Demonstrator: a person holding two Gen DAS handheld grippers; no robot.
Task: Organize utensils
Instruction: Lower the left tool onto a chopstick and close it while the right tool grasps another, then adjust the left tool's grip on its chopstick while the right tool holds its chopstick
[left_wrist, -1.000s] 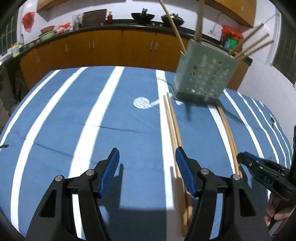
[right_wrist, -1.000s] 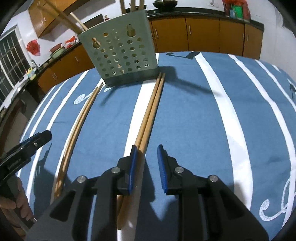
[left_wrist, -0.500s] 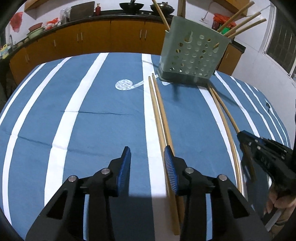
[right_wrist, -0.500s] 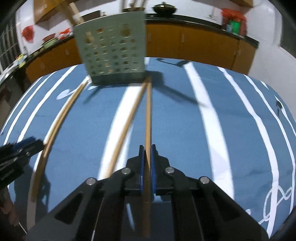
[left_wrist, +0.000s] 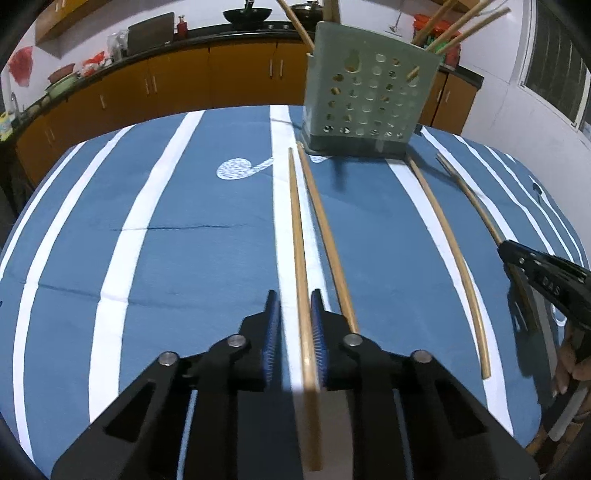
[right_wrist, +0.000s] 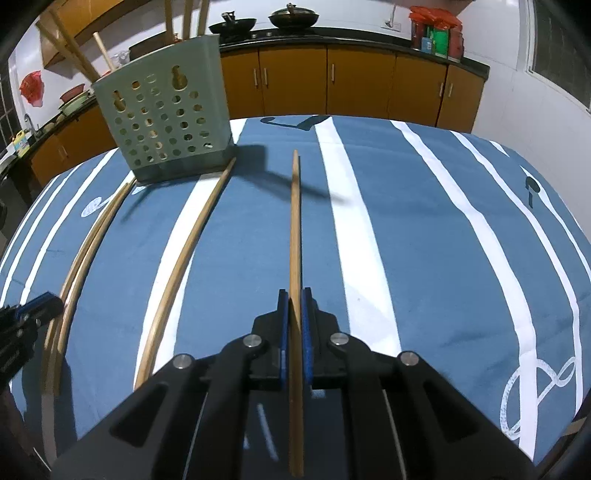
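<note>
A pale green perforated utensil holder (left_wrist: 365, 107) (right_wrist: 166, 125) stands at the far side of the blue striped tablecloth (left_wrist: 184, 221) with several chopsticks in it. My left gripper (left_wrist: 294, 325) has its jaws narrowly around one wooden chopstick (left_wrist: 297, 229) that lies on the cloth; a small gap shows on its left side. A second chopstick (left_wrist: 325, 236) lies just right of it. My right gripper (right_wrist: 293, 325) is shut on a chopstick (right_wrist: 294, 221) and holds it off the cloth. Another chopstick (right_wrist: 188, 254) lies to its left.
Orange kitchen cabinets (right_wrist: 332, 81) with pans run behind the table. In the left wrist view a loose chopstick (left_wrist: 448, 251) lies right of centre, and the right gripper (left_wrist: 546, 284) holds its chopstick near the table's right edge. The left pair (right_wrist: 81, 254) shows in the right wrist view.
My left gripper's jaws have narrowed around the left chopstick. My right gripper has closed on a chopstick and lifted it away from its partner.
</note>
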